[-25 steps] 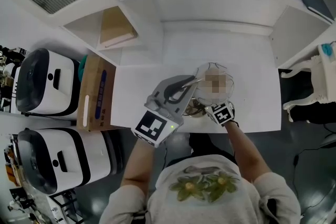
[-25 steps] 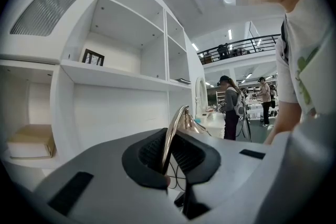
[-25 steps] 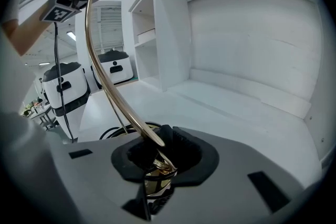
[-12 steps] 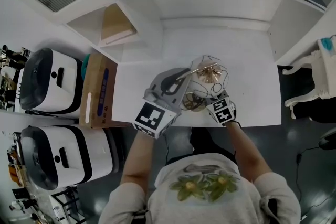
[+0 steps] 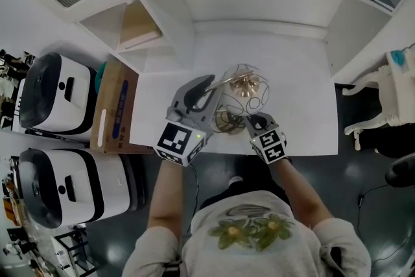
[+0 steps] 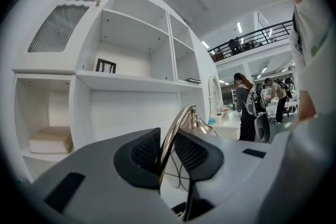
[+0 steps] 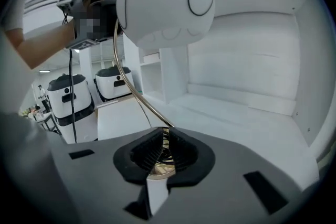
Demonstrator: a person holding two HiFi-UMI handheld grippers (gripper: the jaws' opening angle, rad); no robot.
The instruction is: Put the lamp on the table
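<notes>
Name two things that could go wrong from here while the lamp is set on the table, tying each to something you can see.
1. The left hand-held gripper has just been opening its jaws, with the lamp's brass stem between them. Only the right hand-held gripper, pinching the base, grips it, so the top-heavy-looking lamp may tip.
2. The base is near the table's front edge; a nudge could send it off.

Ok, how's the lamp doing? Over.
Left gripper just opening, lamp stem between. Right gripper shut on lamp base. Lamp at table's front edge. Nothing blocking.
</notes>
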